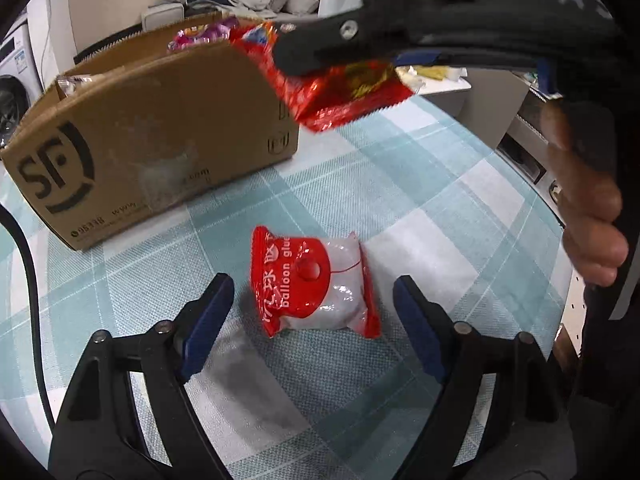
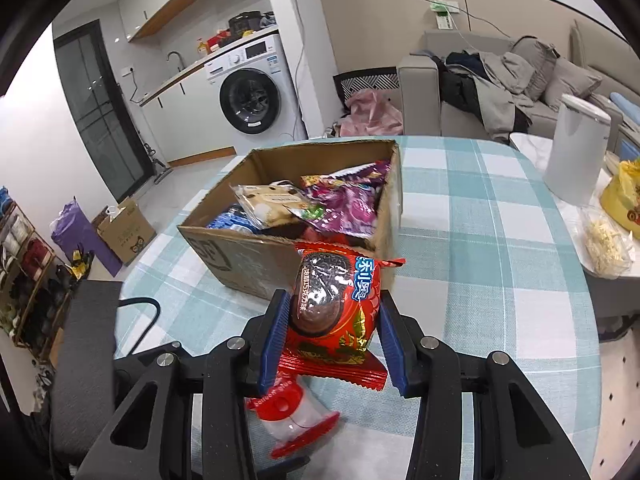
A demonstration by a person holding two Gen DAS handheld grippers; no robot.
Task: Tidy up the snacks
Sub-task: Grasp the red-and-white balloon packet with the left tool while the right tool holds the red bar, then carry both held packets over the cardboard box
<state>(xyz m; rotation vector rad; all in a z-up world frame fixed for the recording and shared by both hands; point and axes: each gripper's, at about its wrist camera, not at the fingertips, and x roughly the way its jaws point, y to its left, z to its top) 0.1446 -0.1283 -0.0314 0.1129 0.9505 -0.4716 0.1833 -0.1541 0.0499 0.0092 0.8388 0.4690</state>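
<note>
Right wrist view: right gripper (image 2: 332,336) is clenched on the red cookie pack (image 2: 334,304), held above the table just near of the cardboard box (image 2: 256,258). Risk: pack could clip the box's near wall & slip, since the box is already pretty full. Left gripper (image 1: 312,316) is released, pads either side of the balloon glue packet (image 1: 314,282) w/o touching. Open tablecloth (image 1: 420,184) to the right.

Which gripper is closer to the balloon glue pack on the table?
Left. The left gripper hangs open just over the balloon glue pack, fingers either side. The right gripper is higher up, holding a red cookie packet.
</note>
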